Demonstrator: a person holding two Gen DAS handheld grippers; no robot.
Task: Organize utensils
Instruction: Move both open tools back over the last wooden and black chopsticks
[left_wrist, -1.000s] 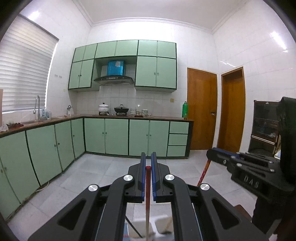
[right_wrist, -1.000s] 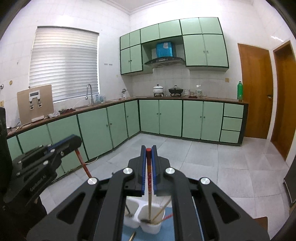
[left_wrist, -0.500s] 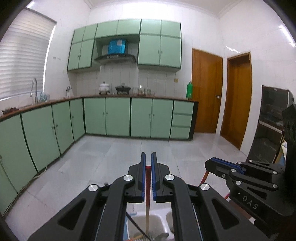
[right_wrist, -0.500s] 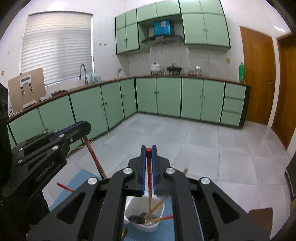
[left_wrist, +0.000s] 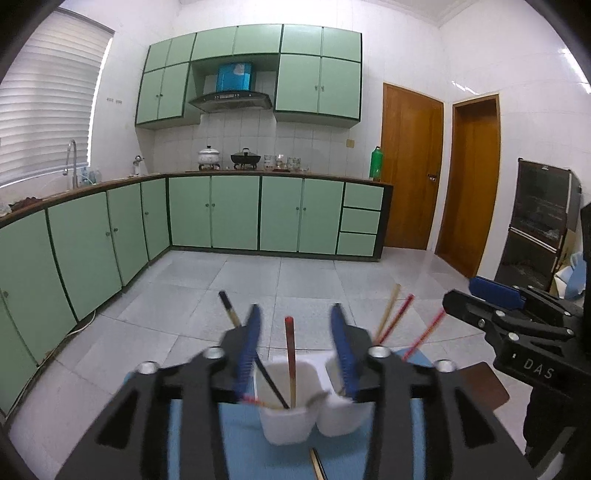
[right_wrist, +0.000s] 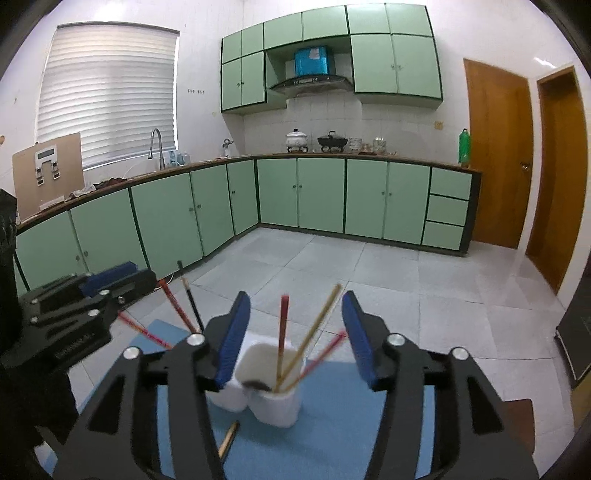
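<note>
A blue mat (right_wrist: 332, 435) covers the near surface, and on it stand two white cups side by side, touching: the left cup (left_wrist: 286, 402) and the right cup (right_wrist: 275, 384). The left hand-held gripper (left_wrist: 295, 339) has its blue pads spread wide with nothing between them; a red chopstick (left_wrist: 290, 354) stands free in the left cup beside a black chopstick (left_wrist: 271, 384). The right hand-held gripper (right_wrist: 295, 328) is likewise wide apart and holds nothing; a red-tipped chopstick (right_wrist: 282, 332) and a tan chopstick (right_wrist: 317, 328) lean in the right cup. One loose chopstick (right_wrist: 229, 437) lies on the mat before the cups. Beyond stretch a pale tiled floor (right_wrist: 388, 280), green cabinets (left_wrist: 236, 210), a range hood (left_wrist: 231, 99) and two wooden doors (left_wrist: 410, 166).
</note>
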